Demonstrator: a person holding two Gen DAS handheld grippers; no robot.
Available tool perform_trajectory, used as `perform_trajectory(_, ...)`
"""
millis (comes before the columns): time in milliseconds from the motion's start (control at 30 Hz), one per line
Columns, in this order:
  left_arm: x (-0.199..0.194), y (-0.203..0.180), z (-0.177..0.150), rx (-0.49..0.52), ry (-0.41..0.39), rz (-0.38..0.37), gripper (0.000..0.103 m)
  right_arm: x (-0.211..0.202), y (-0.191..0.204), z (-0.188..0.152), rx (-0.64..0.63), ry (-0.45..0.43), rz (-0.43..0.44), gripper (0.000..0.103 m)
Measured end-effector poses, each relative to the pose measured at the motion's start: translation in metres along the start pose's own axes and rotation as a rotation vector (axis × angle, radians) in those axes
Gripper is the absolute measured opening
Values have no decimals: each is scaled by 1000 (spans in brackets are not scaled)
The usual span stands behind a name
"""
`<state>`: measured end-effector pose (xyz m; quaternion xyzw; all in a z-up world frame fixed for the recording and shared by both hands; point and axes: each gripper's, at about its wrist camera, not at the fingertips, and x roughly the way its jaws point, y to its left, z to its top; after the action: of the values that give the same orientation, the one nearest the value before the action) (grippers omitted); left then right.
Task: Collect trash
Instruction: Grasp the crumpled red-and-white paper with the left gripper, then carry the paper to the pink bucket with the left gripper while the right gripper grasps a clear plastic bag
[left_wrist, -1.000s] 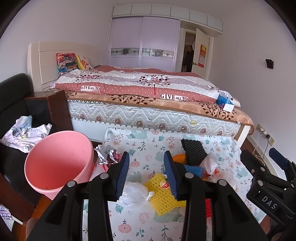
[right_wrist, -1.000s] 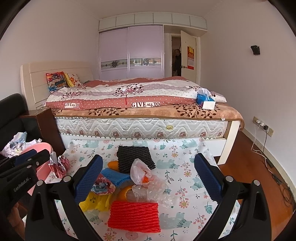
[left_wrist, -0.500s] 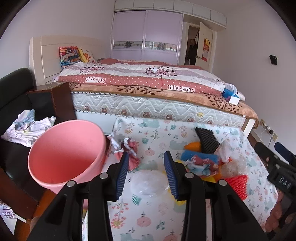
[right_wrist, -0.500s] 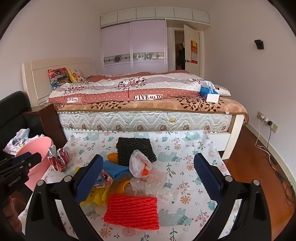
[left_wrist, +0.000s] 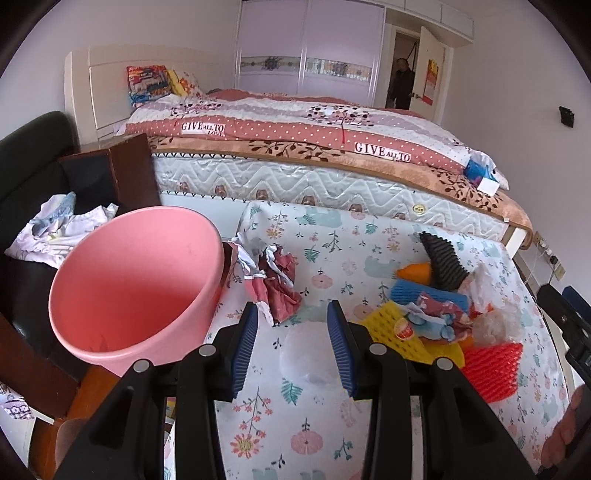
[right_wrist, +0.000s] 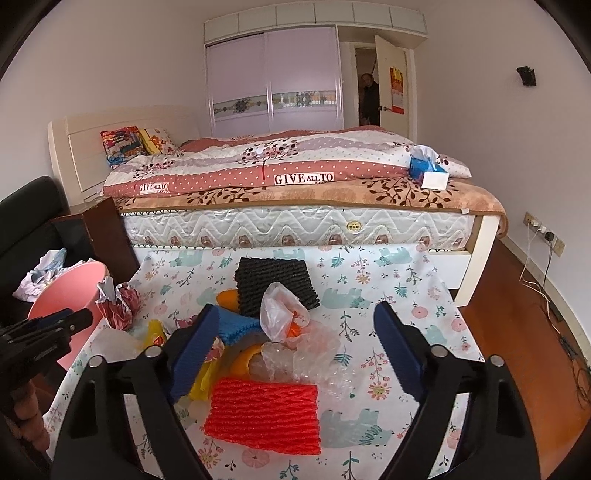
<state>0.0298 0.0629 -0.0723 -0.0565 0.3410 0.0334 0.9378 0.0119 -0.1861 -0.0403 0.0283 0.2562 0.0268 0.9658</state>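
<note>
A pile of trash lies on a floral cloth (left_wrist: 332, 435). It holds a red foam net (right_wrist: 264, 415), a black foam net (right_wrist: 275, 280), clear plastic (right_wrist: 314, 354), a yellow net (left_wrist: 402, 332) and a blue net (left_wrist: 413, 291). A crumpled red-white wrapper (left_wrist: 275, 280) lies apart near the pink bin (left_wrist: 133, 291). My left gripper (left_wrist: 291, 343) is open above a clear plastic ball (left_wrist: 310, 354), which shows between the jaws. My right gripper (right_wrist: 295, 350) is wide open over the pile, empty.
The bed (right_wrist: 295, 192) stands behind the cloth. A dark sofa with crumpled clothes (left_wrist: 55, 229) and a brown nightstand (left_wrist: 125, 173) stand left of the bin. A person (right_wrist: 369, 98) stands in the far doorway. Cables (right_wrist: 543, 280) run along the right wall.
My left gripper has swung left toward the bin and wrapper, with the clear plastic ball staying between its jaws. My right gripper has dropped slightly toward the pile, still wide open.
</note>
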Motion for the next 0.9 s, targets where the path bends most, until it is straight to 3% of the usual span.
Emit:
perform_trajectory(233, 25, 14, 12, -67, 44, 18, 38, 10, -1, 4, 18, 29, 56, 76)
perform_trajectory(467, 53, 18, 15, -112, 106, 41, 38, 16, 14, 6, -48, 30, 123, 74)
perform_trajectory(700, 71, 17, 18, -109, 125, 65, 9, 26, 24, 8, -87, 54, 195, 72)
perform_trajectory(900, 60, 17, 23, -86, 89, 56, 3, 33, 36, 10, -94, 107, 304, 64)
